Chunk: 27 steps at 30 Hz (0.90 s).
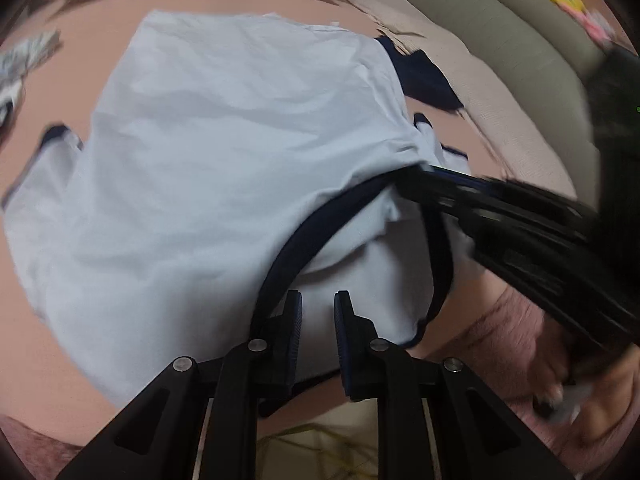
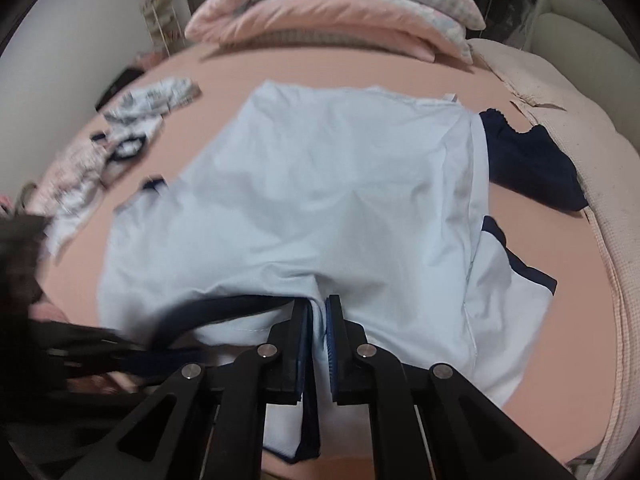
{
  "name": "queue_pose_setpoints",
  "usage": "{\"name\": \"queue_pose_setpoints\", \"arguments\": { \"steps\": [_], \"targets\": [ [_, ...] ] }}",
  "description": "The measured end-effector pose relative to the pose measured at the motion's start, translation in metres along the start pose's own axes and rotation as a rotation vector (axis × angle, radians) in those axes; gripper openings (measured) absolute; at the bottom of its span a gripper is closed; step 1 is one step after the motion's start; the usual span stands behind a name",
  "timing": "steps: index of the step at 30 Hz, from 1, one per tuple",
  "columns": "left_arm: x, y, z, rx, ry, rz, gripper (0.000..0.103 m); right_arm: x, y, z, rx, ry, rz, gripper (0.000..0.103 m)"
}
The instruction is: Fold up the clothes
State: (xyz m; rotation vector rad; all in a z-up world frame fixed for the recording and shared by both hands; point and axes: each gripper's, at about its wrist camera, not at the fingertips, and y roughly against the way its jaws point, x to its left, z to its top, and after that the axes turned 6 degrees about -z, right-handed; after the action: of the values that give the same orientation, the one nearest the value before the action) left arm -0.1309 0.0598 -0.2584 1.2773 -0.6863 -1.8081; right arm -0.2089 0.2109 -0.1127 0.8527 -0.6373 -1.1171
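Light blue shirt (image 2: 320, 184) lies spread on the pink bed (image 2: 532, 344), across its middle, navy-trimmed collar (image 1: 288, 248) at the near edge. One sleeve with navy cuff (image 2: 516, 280) lies flat beside the body toward the bed's right edge; the other cuff (image 2: 154, 184) pokes out on the left.

Right gripper (image 2: 318, 312): jaws nearly together, pinching a fold of shirt cloth at the collar, fabric hanging down between the pads. In the left wrist view it shows as a blurred black shape (image 1: 500, 208) reaching into the collar.

Left gripper (image 1: 318, 308): jaws narrowly apart over the collar area, shirt cloth showing in the gap. Cannot tell if the pads actually grip it. A hand (image 1: 556, 376) shows blurred at the lower right of that view.

Navy garment (image 2: 528, 168) lies just beside the shirt near the right edge. Patterned clothes (image 2: 136, 120) lie in a heap toward the far left corner. Folded quilts (image 2: 332, 12) are stacked along the far edge. Beige cover (image 2: 592, 160) runs along the right edge.
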Motion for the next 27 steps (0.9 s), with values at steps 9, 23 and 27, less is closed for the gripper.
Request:
{"name": "queue_pose_setpoints", "arguments": {
  "steps": [9,23,27],
  "targets": [
    [0.013,-0.005,0.028,-0.244,0.217,0.054,0.014,0.012,0.001,-0.024,0.016,0.009,-0.006,0.006],
    [-0.003,0.043,0.014,-0.166,0.071,0.051,0.014,-0.019,-0.016,-0.008,0.087,-0.196,0.148,0.007],
    [0.011,0.015,0.023,-0.089,0.072,0.127,0.014,-0.014,-0.055,-0.014,0.163,-0.205,0.197,0.006]
  ]
}}
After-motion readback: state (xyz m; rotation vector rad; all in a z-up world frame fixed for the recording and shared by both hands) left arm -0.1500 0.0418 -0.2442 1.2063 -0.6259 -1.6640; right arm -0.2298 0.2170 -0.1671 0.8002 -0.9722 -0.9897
